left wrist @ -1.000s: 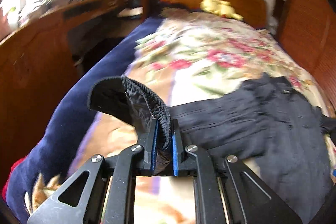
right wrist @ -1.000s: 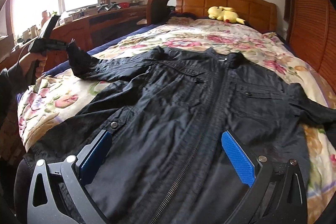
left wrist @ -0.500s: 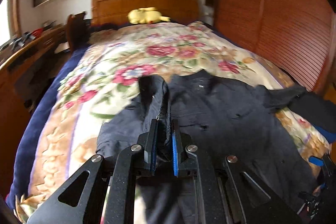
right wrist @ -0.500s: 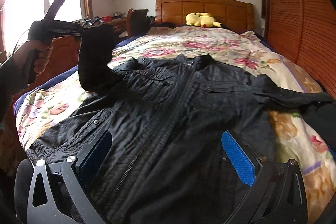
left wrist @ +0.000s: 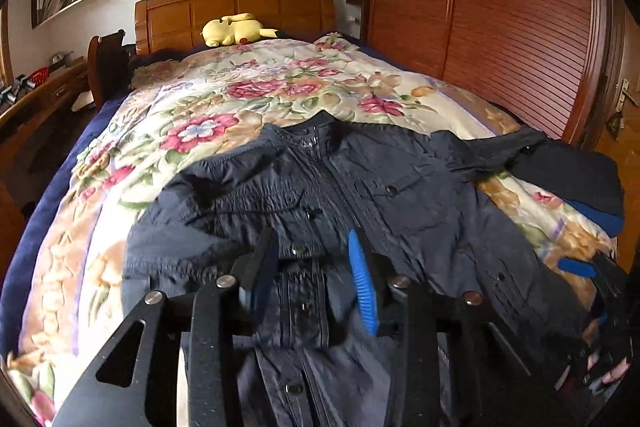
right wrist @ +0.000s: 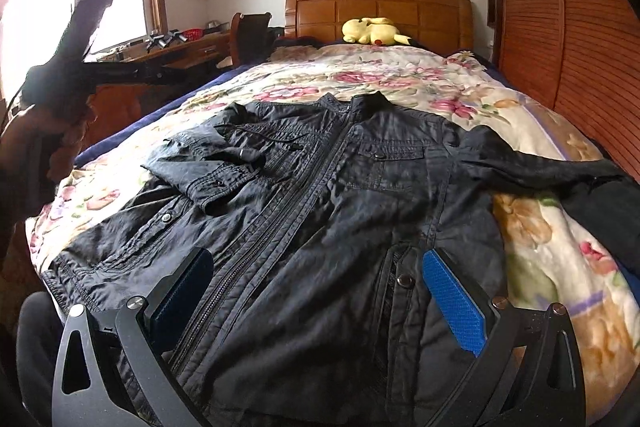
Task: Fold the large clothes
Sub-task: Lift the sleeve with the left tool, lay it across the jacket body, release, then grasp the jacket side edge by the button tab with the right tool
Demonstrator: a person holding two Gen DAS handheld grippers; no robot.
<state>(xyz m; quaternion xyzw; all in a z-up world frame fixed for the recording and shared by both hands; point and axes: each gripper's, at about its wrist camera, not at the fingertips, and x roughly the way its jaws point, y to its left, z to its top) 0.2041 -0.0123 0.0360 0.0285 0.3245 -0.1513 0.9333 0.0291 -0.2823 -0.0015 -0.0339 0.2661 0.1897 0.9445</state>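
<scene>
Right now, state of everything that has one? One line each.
jacket: flat on the quilt, front up, zipped.
left sleeve: folded in across the chest, cuff free.
right sleeve: spread out sideways, not yet folded.
left gripper: fingers have just been opening, nothing between them, over the jacket.
right gripper: fingers wide open, empty, over the hem.
quilt: spread over the bed.
plush: lying by the headboard.

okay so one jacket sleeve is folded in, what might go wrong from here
The folded sleeve lies loosely bunched on the jacket and may slide off in later folds. The other sleeve reaches a dark clothes pile and could snag it. The left gripper has just been opening, nothing between its jaws.
</scene>
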